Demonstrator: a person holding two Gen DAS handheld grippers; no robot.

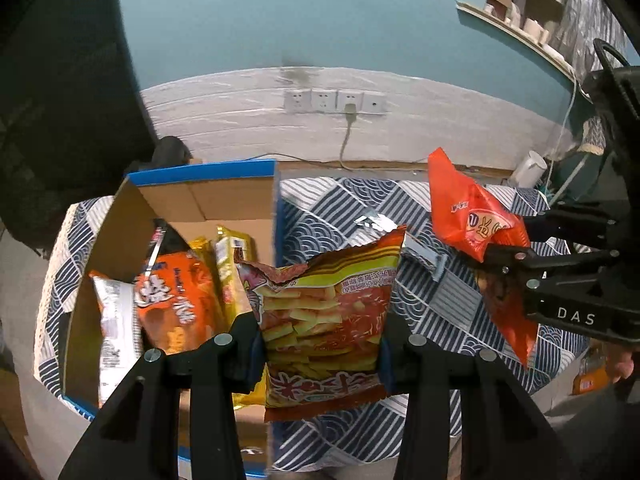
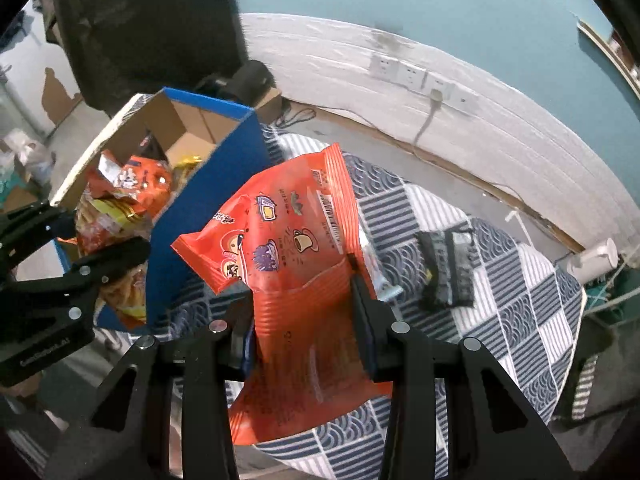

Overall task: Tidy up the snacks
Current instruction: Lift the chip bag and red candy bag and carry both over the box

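Left wrist view: close, looking down along its tool [image 1: 320, 344] at cardboard box [image 1: 200, 196]. Right wrist view: close, angled left. Both share box, patterned surface [image 2: 520, 320], wall sockets [image 1: 334, 101].

Wall [image 1: 300, 12] is teal up top, w/ a whitish rough band [image 1: 248, 120] below. Row of four sockets [image 1: 334, 101] at 12 o'clock; one has a plug, its cord [image 1: 344, 146] drops toward the floor. Dark cabinet [image 1: 60, 100] at 9–10 o'clock. Shelf [image 1: 520, 28] w/ pale items at 1–2 o'clock. White kettle [image 1: 529, 168] at 3 o'clock. Table under a blue-and-white patterned cloth [image 1: 336, 204]. Light dim, cool.
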